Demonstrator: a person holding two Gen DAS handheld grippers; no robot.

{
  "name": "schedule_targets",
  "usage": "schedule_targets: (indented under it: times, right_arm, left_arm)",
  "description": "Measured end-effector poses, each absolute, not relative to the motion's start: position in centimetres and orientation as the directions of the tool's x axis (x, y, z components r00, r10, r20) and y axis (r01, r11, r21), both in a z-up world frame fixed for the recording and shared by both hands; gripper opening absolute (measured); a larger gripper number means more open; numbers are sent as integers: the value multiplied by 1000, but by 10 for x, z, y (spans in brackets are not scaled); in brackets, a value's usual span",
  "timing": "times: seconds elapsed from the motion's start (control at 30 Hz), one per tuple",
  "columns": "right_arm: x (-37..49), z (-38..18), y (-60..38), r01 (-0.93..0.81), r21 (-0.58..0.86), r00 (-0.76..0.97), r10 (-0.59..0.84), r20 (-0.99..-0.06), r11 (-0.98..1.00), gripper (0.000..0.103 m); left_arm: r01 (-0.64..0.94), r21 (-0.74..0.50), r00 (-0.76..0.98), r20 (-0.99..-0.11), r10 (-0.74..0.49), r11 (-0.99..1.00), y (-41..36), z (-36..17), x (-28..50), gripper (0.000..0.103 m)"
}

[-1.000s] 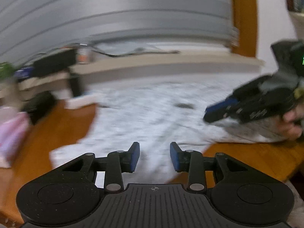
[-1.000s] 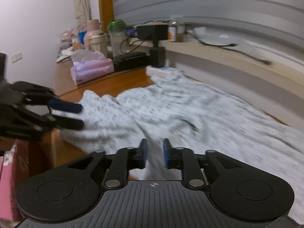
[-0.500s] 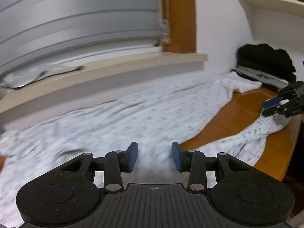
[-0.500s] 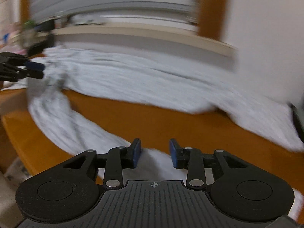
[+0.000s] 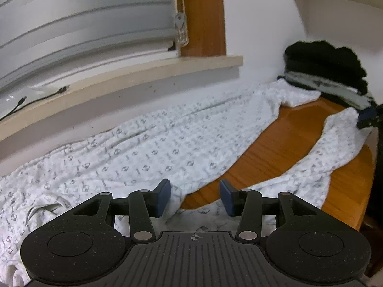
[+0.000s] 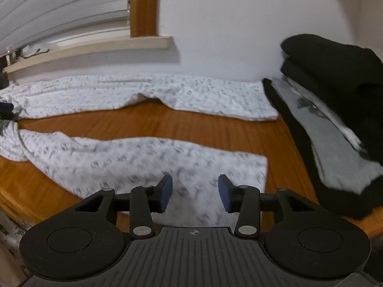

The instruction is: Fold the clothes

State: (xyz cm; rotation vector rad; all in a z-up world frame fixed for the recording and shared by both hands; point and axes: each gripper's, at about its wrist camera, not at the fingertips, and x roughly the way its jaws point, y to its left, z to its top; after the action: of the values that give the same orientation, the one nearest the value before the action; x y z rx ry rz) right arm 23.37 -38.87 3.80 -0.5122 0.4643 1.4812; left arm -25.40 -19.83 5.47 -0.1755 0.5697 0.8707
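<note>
Positioning for the first fold: patterned white trousers (image 5: 153, 148) lie spread on the wooden worktop (image 5: 282, 143), crotch just ahead of the left tongs (image 5: 195, 197), one leg's hem under the right tongs (image 6: 194, 192). Both tongs have just been opening and stand spread, nothing pinched. Next, probably: each pinches its cloth edge, carrying the near leg onto the far one.

The black left gripper (image 5: 195, 199) with blue pads hovers over the crotch of white patterned cotton trousers (image 5: 148, 153) spread on the orange-brown wooden tabletop (image 5: 282, 148). Its jaws have just been opening and stand apart, gripping nothing. One trouser leg runs along the wall, the other toward the right gripper (image 5: 369, 118) beside a stack of folded black and grey clothes (image 5: 328, 69).
</note>
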Motion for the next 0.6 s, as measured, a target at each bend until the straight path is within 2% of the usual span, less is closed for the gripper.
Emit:
schedule_targets:
  times: [0.27, 0.4, 0.47, 0.57, 0.6]
  right_arm:
    - [223, 36, -403, -999, -25, -11, 811, -586, -32, 43]
    - [212, 34, -405, -995, -26, -66, 811, -581, -100, 45]
    - [206, 33, -407, -990, -36, -91, 808, -583, -137, 47]
    - [201, 30, -413, -984, -69, -97, 812, -576, -167, 50]
    - [200, 29, -413, -983, -82, -89, 812, -577, -166, 50]
  left_arm:
    - [-652, 78, 615, -528, 586, 754, -216, 60, -221, 50]
    - [-563, 83, 660, -554, 508, 822, -222, 50, -195, 60]
    - [-524, 86, 670, -574, 472, 848, -224, 44, -184, 60]
    - [-487, 94, 669, -599, 440, 869, -225, 35, -173, 55]
    - [-486, 91, 668, -602, 437, 869, -224, 34, -171, 49]
